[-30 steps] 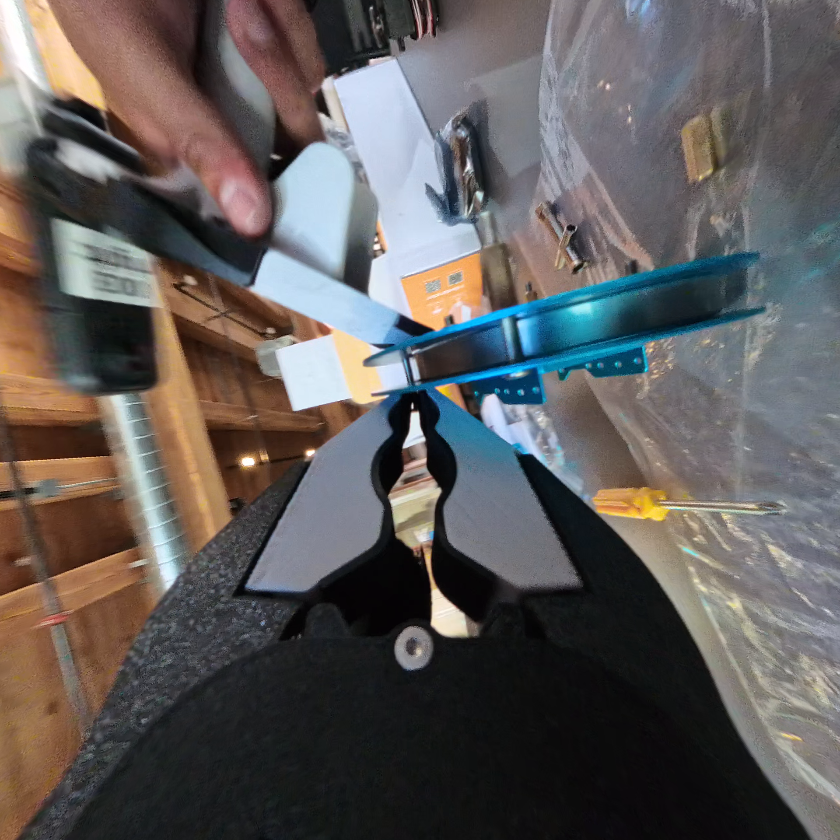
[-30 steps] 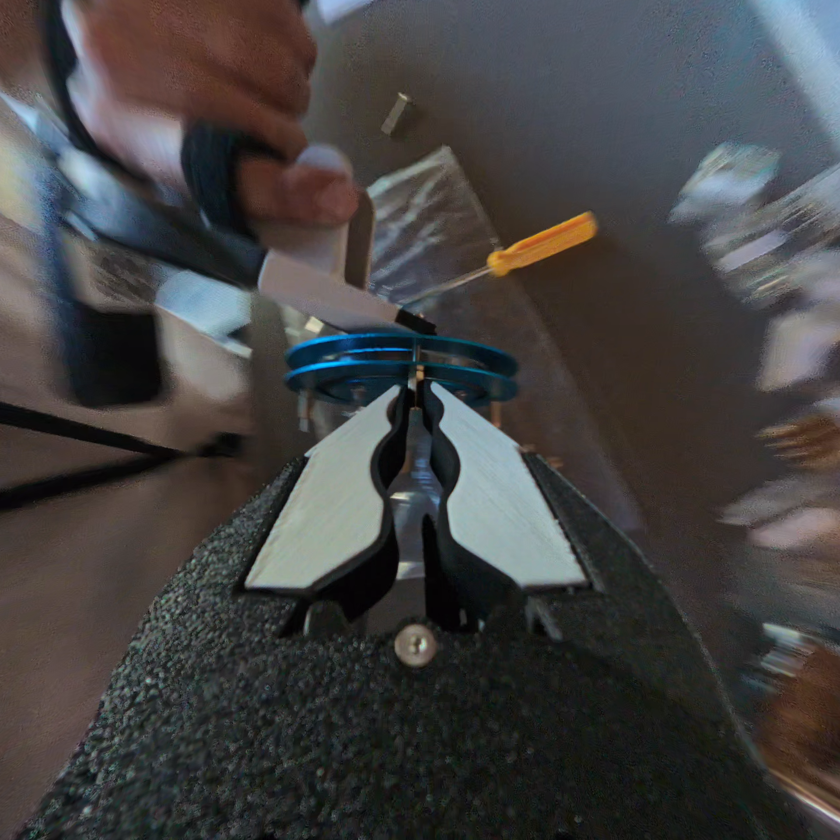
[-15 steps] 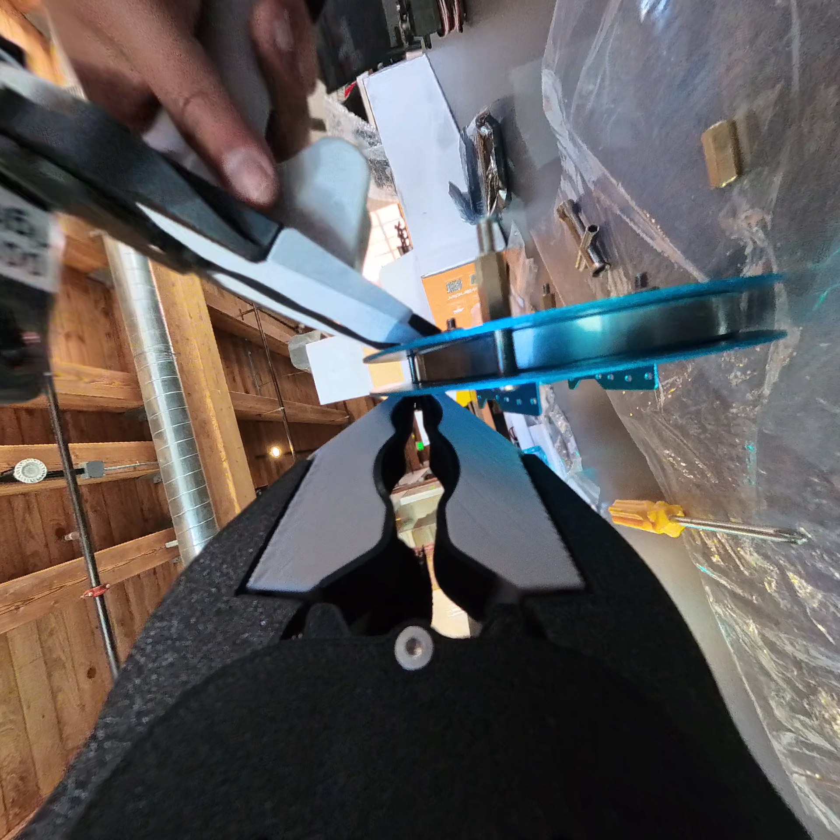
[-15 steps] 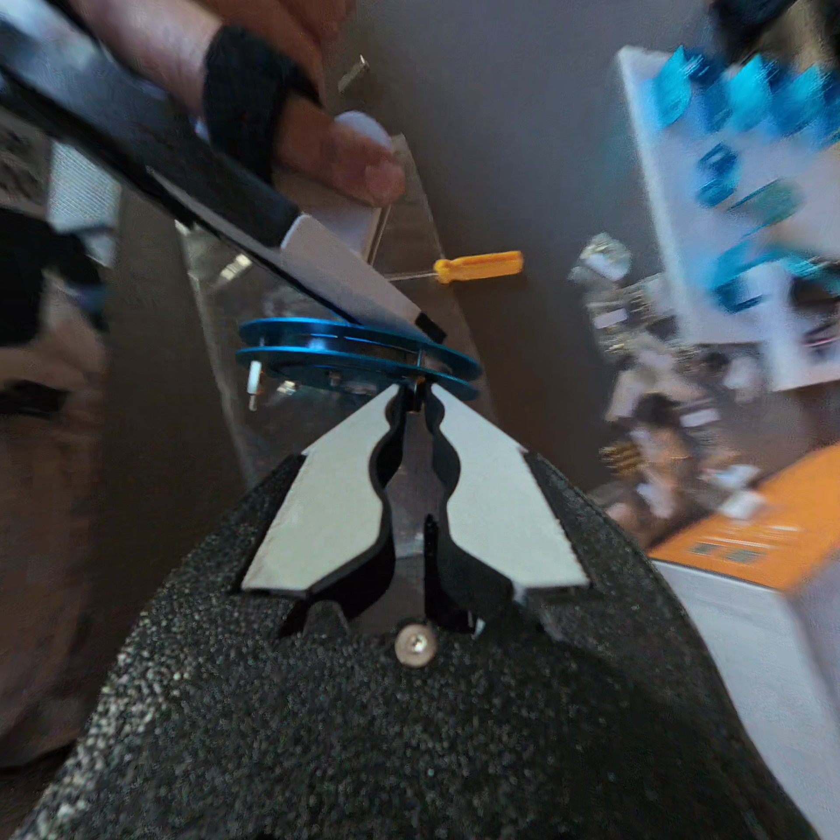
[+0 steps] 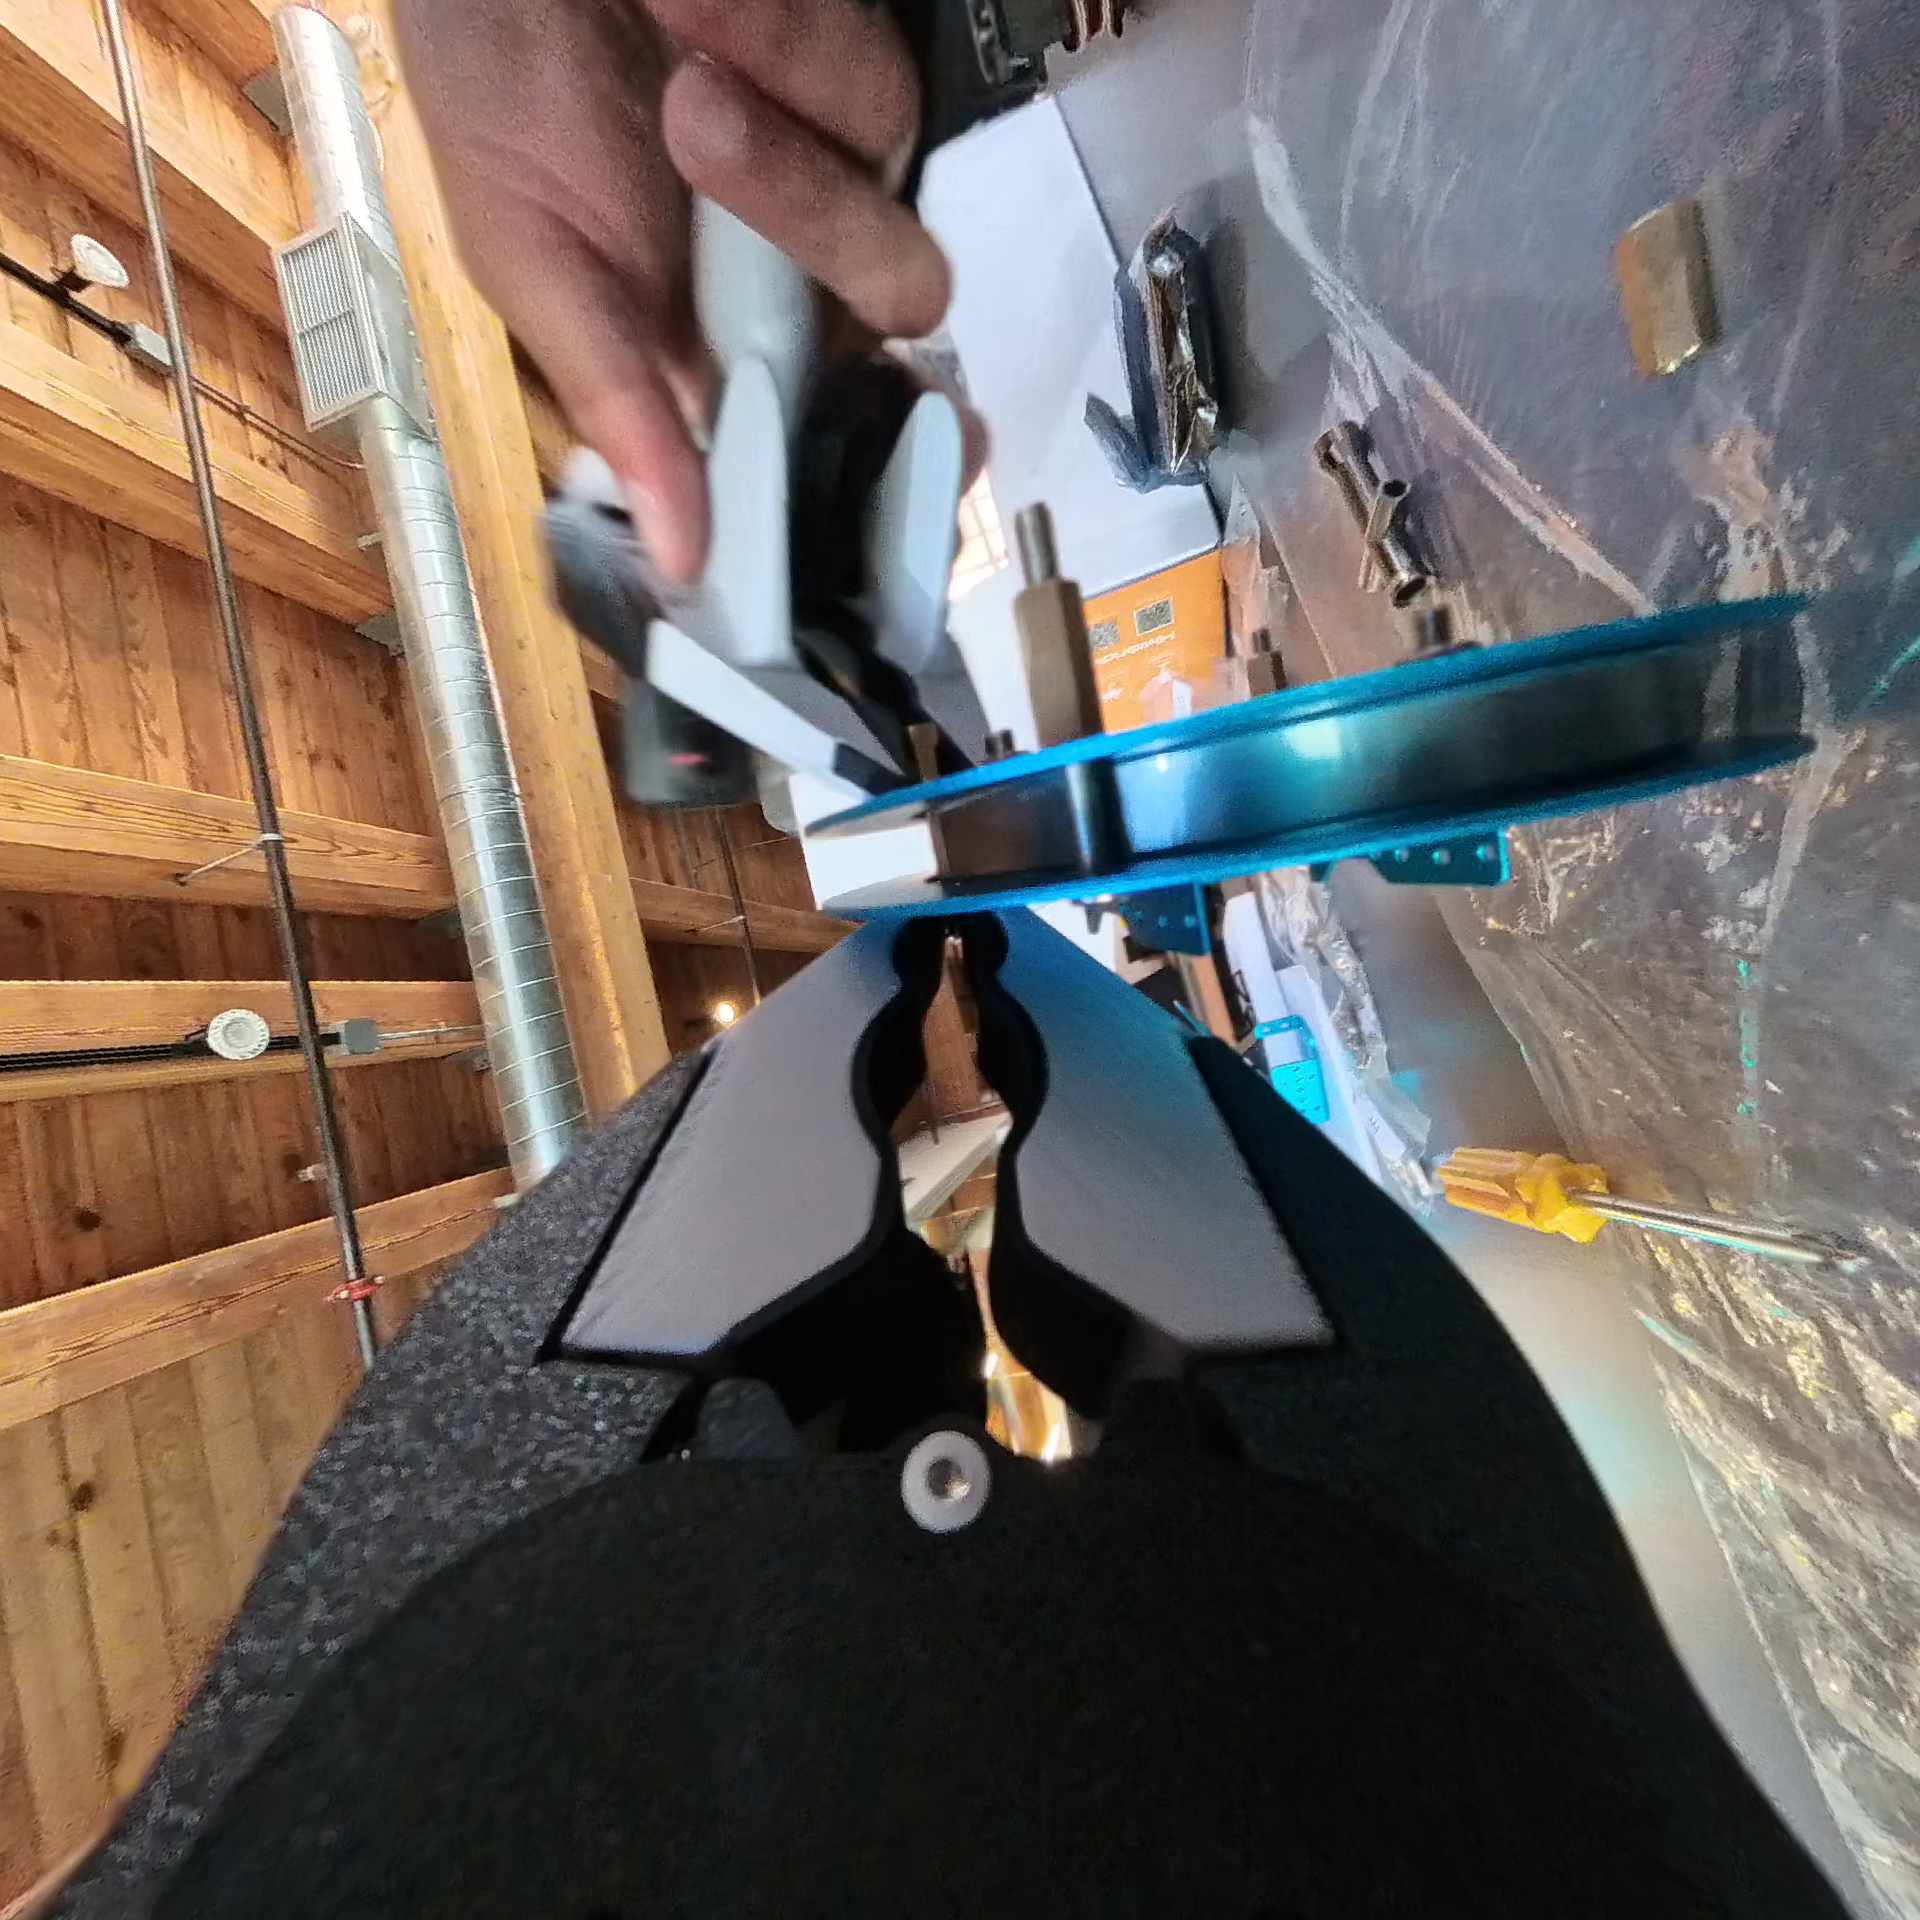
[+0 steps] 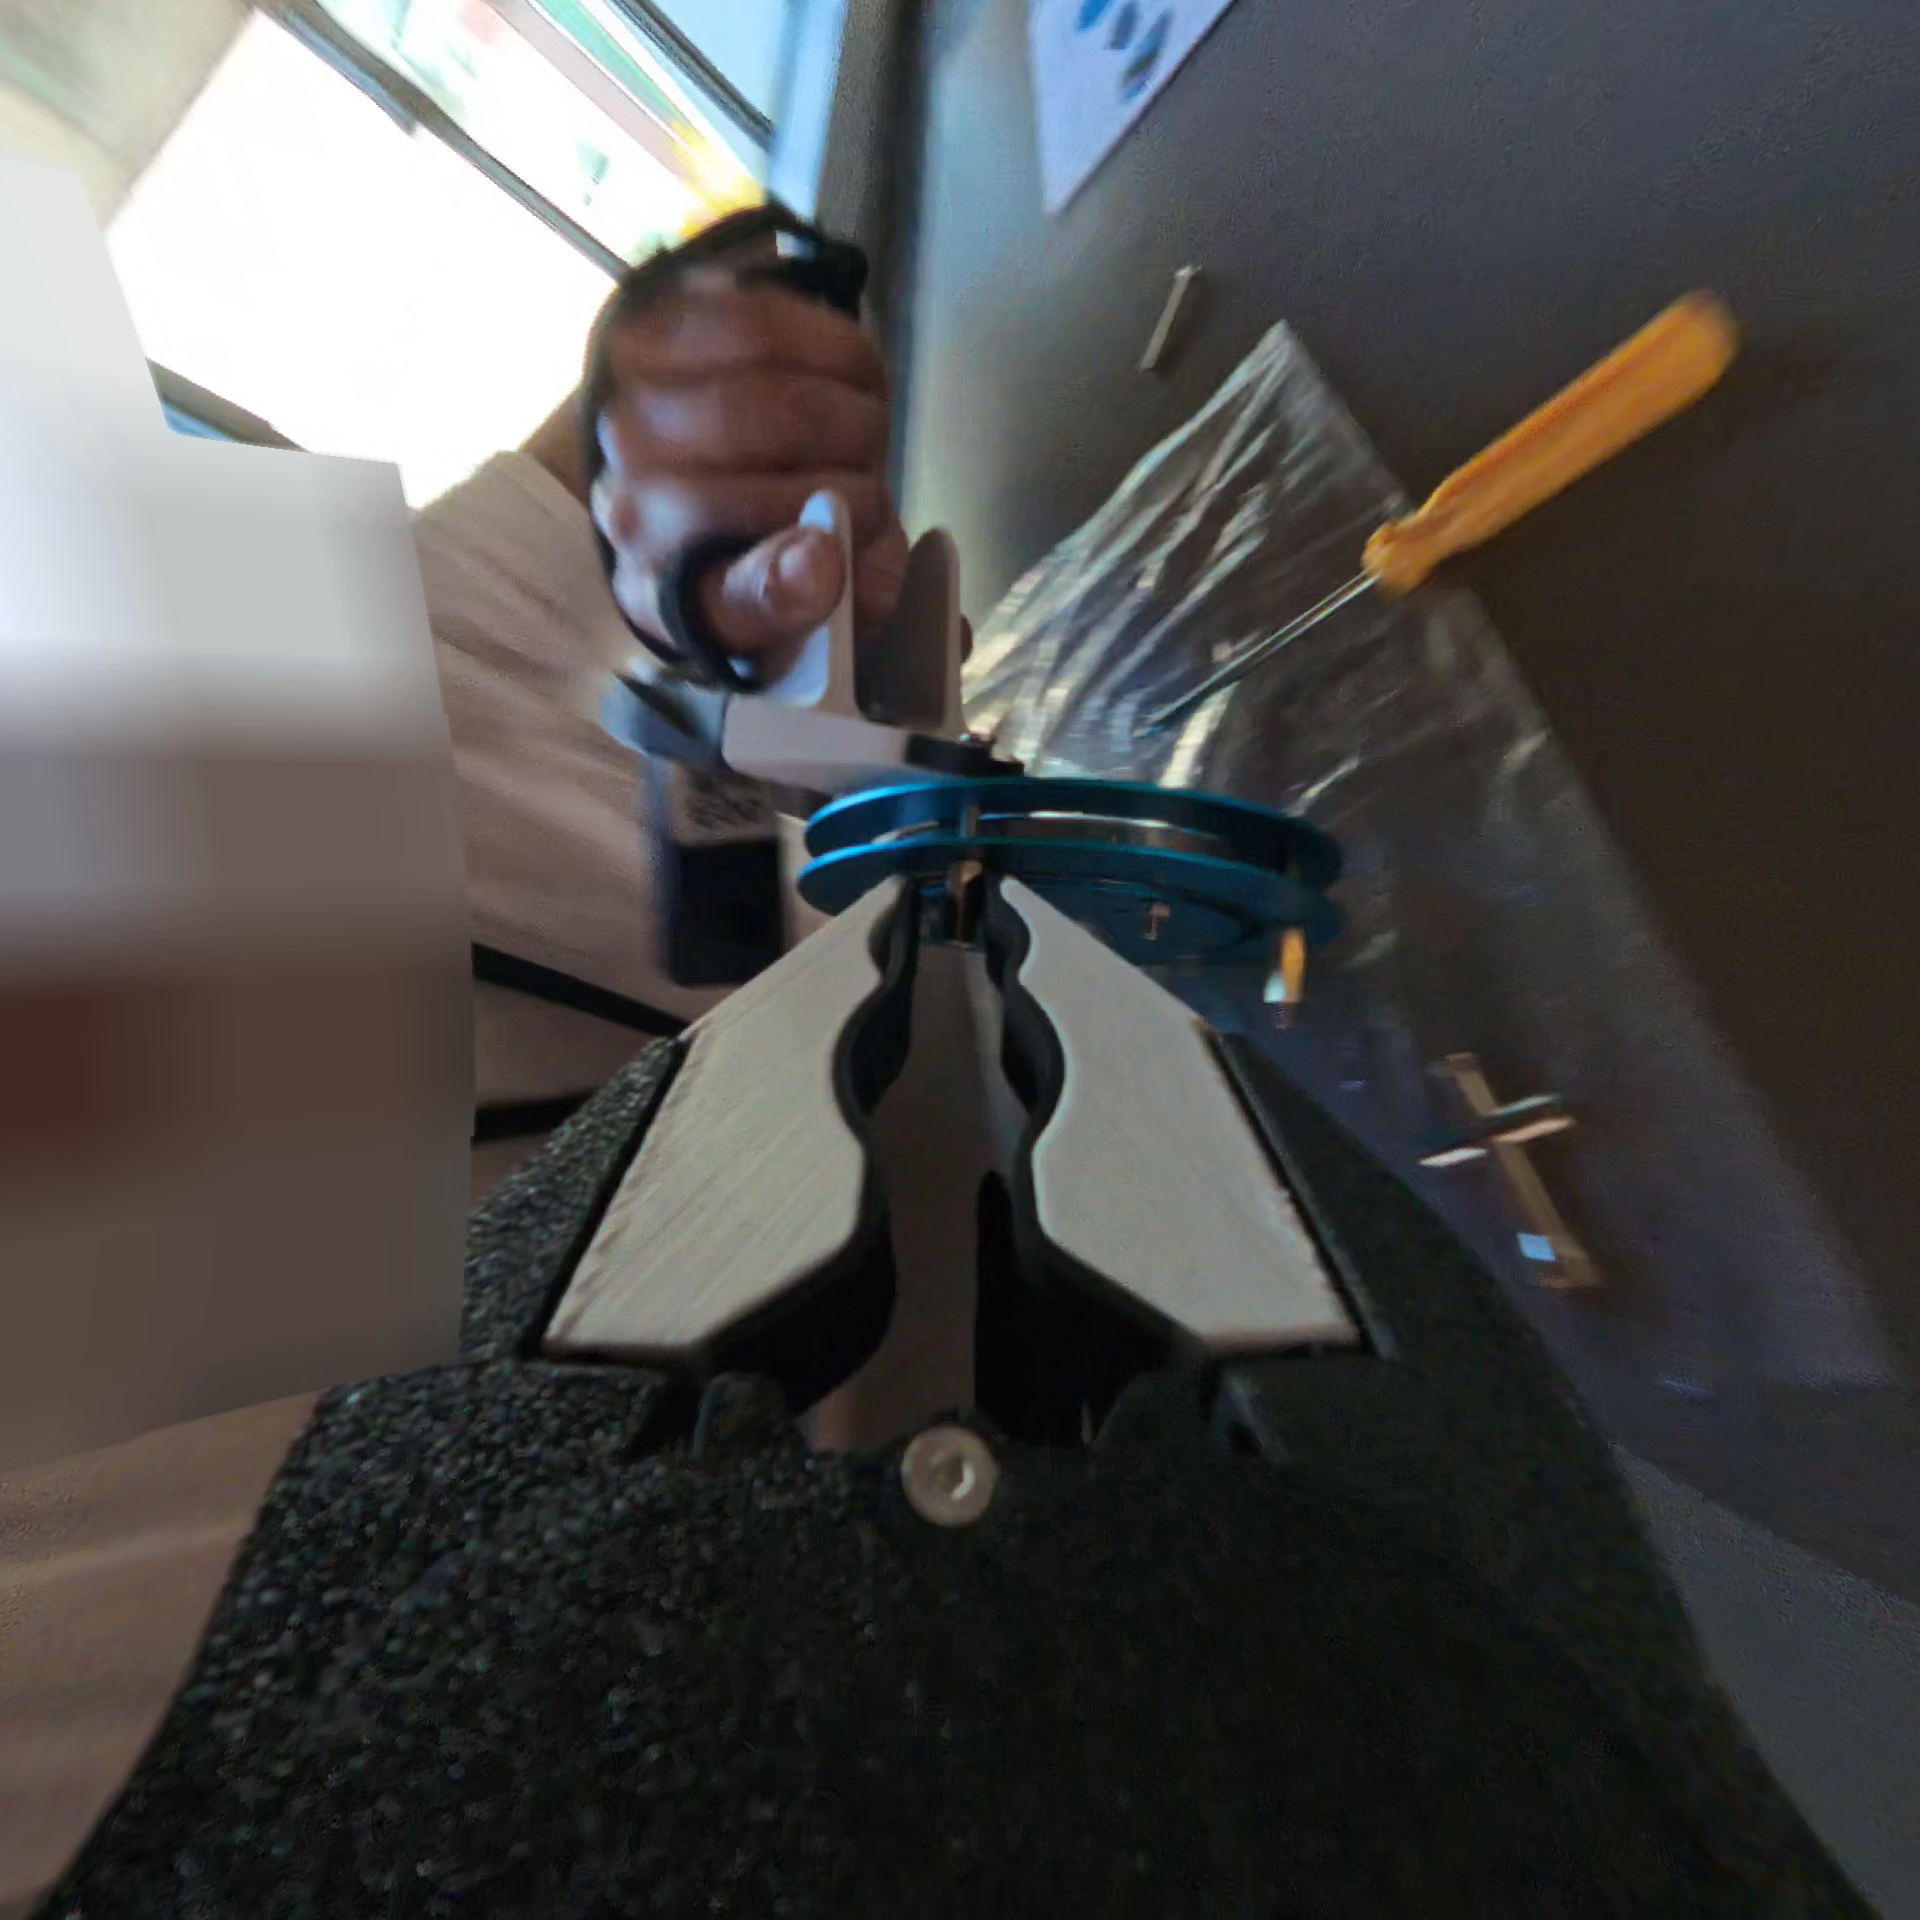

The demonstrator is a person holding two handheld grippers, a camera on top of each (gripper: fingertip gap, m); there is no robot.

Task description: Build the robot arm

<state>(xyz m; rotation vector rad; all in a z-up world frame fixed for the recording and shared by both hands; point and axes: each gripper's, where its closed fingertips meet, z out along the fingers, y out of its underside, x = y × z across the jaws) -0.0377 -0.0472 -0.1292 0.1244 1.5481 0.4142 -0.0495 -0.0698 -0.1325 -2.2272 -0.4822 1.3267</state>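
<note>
Left wrist view, far left: timber wall with a ribbed metal duct running up it.

A hand carries the right gripper, which now points nearly end-on at the blue double disc. Half a second back it lay slanted across the frame. Its tips sit at a short brass stud on the disc's upper face, jaws drawn close.

A tall brass standoff shows just right of those tips (hidden a second ago).

Left gripper: jaws narrow, pinched on a thin stub under the lower disc. The disc stays clear of the desk, carried between both grippers.

Further right on the desk: clear plastic sheet, brass block, yellow screwdriver lying on the sheet's edge, well apart from the disc.

Right wrist view has swung round. A bright window now fills its upper left, and its own jaws, narrow, grip a small metal post below the disc. The frame is blurred, so finer detail is lost.
</note>
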